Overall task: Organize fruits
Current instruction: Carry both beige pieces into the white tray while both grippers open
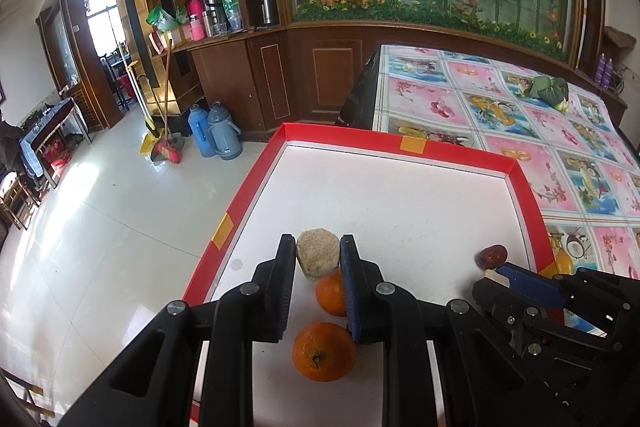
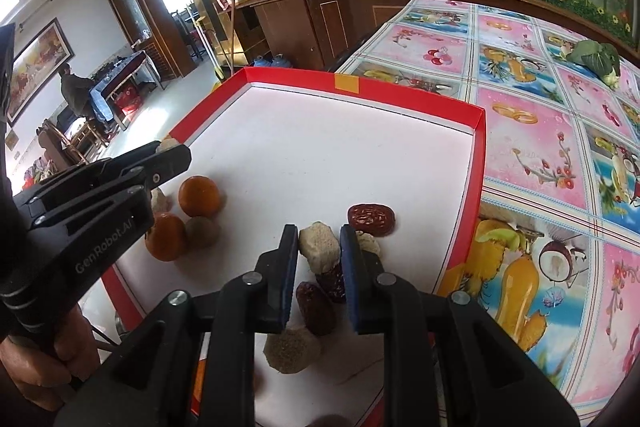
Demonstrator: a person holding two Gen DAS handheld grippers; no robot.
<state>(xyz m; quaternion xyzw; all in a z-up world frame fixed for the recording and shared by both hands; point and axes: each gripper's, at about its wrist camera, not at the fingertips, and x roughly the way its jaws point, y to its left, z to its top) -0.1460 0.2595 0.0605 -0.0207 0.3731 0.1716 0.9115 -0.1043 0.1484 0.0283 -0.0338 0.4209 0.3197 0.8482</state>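
A red-rimmed white tray (image 1: 400, 143) (image 2: 360, 87) lies on the table. My left gripper (image 1: 318, 247) (image 2: 172, 147) is shut on a rough beige lump (image 1: 318, 259) above two oranges (image 1: 324, 351) (image 2: 199, 197) at the tray's left side. My right gripper (image 2: 319, 239) (image 1: 494, 273) is shut on another beige lump (image 2: 318, 247) near the tray's right rim. Under it lie dark red dates (image 2: 316, 307), with one more date (image 2: 371, 219) (image 1: 491, 255) just ahead. A further beige lump (image 2: 292, 349) rests near the front edge.
The table's flowered cloth (image 1: 520, 131) extends to the right, with a green leafy vegetable (image 1: 548, 89) (image 2: 596, 57) far back. The tray's left rim overhangs the tiled floor (image 1: 100, 227). Two blue flasks (image 1: 216, 131) and a broom stand by the wooden cabinet.
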